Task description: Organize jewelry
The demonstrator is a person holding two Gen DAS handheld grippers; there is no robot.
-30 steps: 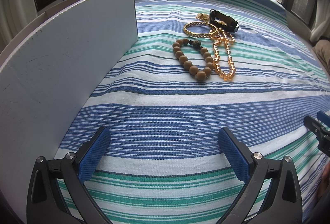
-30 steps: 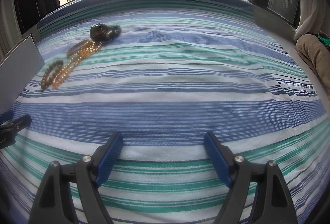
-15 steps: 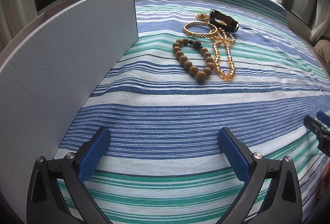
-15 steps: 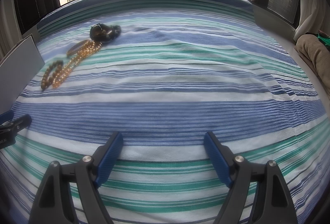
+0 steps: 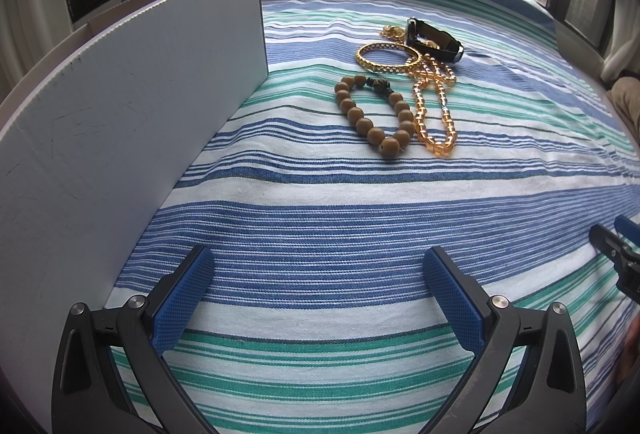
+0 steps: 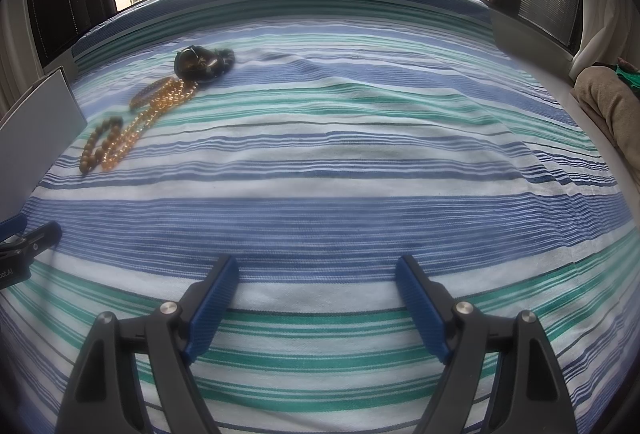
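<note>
Jewelry lies in a cluster on the striped cloth. A wooden bead bracelet (image 5: 374, 116) lies nearest, beside an amber bead strand (image 5: 434, 106). Behind them are a gold bangle (image 5: 388, 58), a thin gold chain (image 5: 392, 31) and a black watch (image 5: 434, 40). In the right wrist view the cluster sits far left: wooden beads (image 6: 100, 144), amber strand (image 6: 150, 118), watch (image 6: 200, 63). My left gripper (image 5: 318, 294) is open and empty, well short of the beads. My right gripper (image 6: 318, 300) is open and empty over bare cloth.
A white box wall (image 5: 120, 122) stands along the left, also seen in the right wrist view (image 6: 36, 130). The striped cloth (image 5: 360, 218) covers the surface up to a window. A beige fabric bundle (image 6: 612, 110) lies at the far right. Each gripper's tip shows in the other's view (image 5: 616, 250) (image 6: 28, 242).
</note>
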